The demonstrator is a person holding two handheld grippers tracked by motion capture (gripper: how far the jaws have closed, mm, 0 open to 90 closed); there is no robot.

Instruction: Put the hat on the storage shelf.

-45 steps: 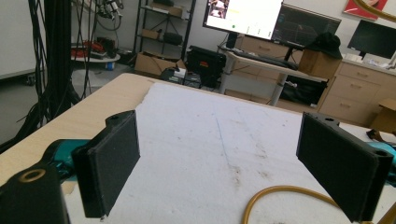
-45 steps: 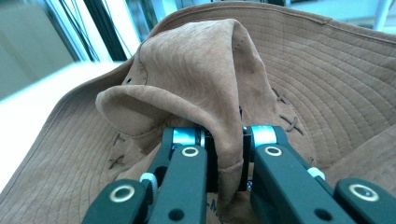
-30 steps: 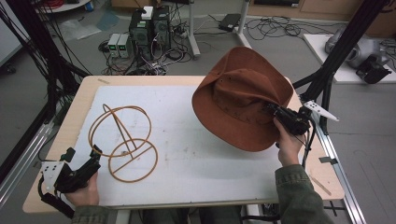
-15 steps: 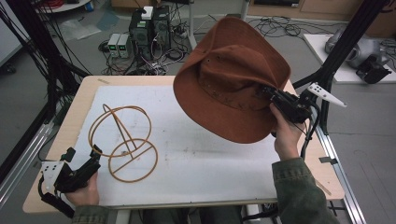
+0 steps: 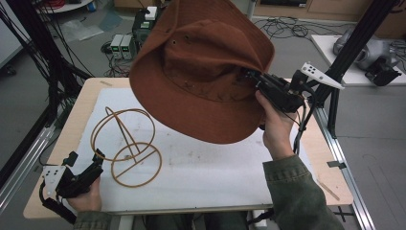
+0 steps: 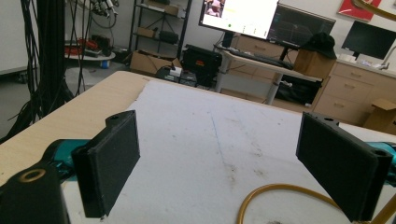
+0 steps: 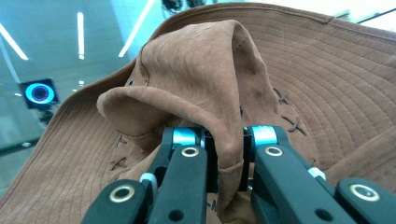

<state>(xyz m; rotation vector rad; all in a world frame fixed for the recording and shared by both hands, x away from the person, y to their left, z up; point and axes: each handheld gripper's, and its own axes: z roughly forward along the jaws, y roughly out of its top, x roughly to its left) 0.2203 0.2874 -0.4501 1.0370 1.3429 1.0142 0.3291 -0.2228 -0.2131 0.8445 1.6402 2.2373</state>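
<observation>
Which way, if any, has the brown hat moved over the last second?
Yes. The brown hat, pinched by the right tool, has risen off the table and swung left, toward the wire stand, which has stayed put.

Monitor (image 6: pixel 243 17), cables (image 5: pixel 28 52), boxes (image 6: pixel 142 59) behind.

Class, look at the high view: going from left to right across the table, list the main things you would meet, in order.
left gripper → wire stand → brown hat → right gripper, shut on the hat's crown → right hand
</observation>
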